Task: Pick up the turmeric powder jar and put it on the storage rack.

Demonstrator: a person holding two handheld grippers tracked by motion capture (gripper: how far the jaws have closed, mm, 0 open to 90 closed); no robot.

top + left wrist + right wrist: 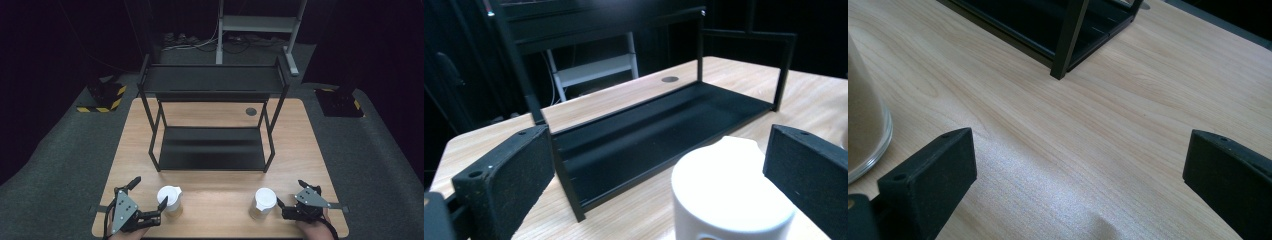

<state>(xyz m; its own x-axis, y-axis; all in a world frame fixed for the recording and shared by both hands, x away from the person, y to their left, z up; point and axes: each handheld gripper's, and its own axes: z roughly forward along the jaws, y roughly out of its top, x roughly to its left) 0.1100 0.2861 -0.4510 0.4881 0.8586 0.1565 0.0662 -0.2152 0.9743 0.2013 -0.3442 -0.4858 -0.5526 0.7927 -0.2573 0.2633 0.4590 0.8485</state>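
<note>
Two clear jars with white spouted lids and tan contents stand near the table's front edge: the left jar (pixel 170 200) and the right jar (pixel 263 202). My left gripper (pixel 148 193) is open just left of the left jar. In the left gripper view the white lid (pixel 729 192) sits low ahead, close to the right jaw, with the gripper (pixel 656 155) spread wide and holding nothing. My right gripper (pixel 291 194) is open just right of the right jar. In the right gripper view the jar's glass base (pixel 865 125) shows at the left edge, outside the open gripper (pixel 1078 160).
A black two-tier metal rack (pixel 212 150) stands mid-table behind the jars, its lower shelf (pixel 659 125) bare and its front post (pixel 1068 40) close ahead of my right gripper. A round grommet (pixel 251 111) sits at the table's back. Bare wood (pixel 215 200) lies between the jars.
</note>
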